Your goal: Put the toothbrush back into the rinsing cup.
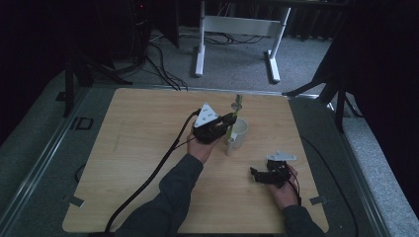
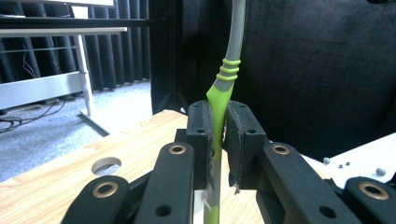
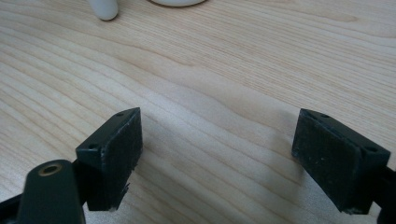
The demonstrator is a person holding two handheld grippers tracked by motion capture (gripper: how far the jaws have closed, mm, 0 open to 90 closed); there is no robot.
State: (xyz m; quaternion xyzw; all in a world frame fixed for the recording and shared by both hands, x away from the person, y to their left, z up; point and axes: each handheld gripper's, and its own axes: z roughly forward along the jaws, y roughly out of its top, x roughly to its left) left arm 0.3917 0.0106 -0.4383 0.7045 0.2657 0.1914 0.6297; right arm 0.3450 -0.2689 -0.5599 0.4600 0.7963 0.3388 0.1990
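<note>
Here, mid-frame, the left hand-held gripper pinches a green toothbrush upright beside the white cup; a loose pinch might let it tip. The right hand-held gripper gapes empty, lower right

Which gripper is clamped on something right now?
The left gripper, by the white mug: its jaws pinch the green-and-grey toothbrush handle. The right gripper sits apart with its jaws spread wide over bare table.
</note>
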